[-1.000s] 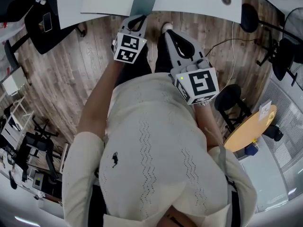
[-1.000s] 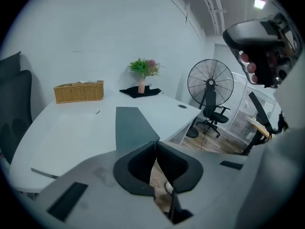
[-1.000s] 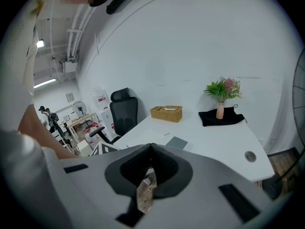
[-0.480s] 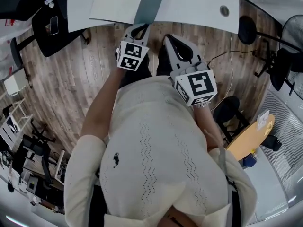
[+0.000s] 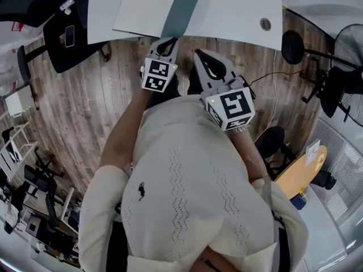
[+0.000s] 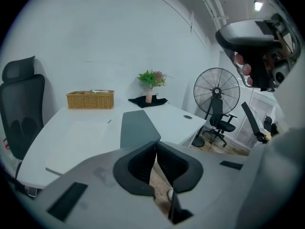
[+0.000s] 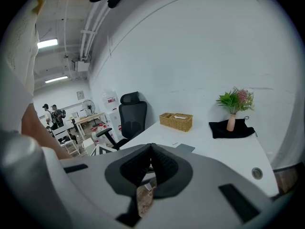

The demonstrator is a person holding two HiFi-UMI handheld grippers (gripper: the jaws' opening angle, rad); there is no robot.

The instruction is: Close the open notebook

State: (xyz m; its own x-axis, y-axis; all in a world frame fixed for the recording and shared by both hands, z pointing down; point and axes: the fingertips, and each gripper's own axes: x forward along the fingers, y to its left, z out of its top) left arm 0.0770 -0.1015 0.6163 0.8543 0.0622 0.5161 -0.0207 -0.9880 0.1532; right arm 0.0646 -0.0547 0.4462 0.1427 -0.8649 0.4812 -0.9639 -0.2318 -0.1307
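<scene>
The open notebook (image 5: 148,11) lies flat on the white desk (image 5: 238,10), at the desk's near edge, just ahead of the left gripper (image 5: 167,40). The right gripper (image 5: 198,52) hangs beside the left gripper, short of the desk edge. Both grippers have their jaws pressed together with nothing between them.

Hazards:
- With the jaws together you cannot pinch a leaf. A flat push would probably slide the notebook across the smooth desk rather than fold it.
- Catching one sheet instead of the whole side would probably leave it open.

Orientation: the spine runs away from you, tilted slightly right. The spread's width follows the desk edge, with the white page (image 5: 142,10) on the left and the grey leaf (image 5: 181,13) on the right.
</scene>
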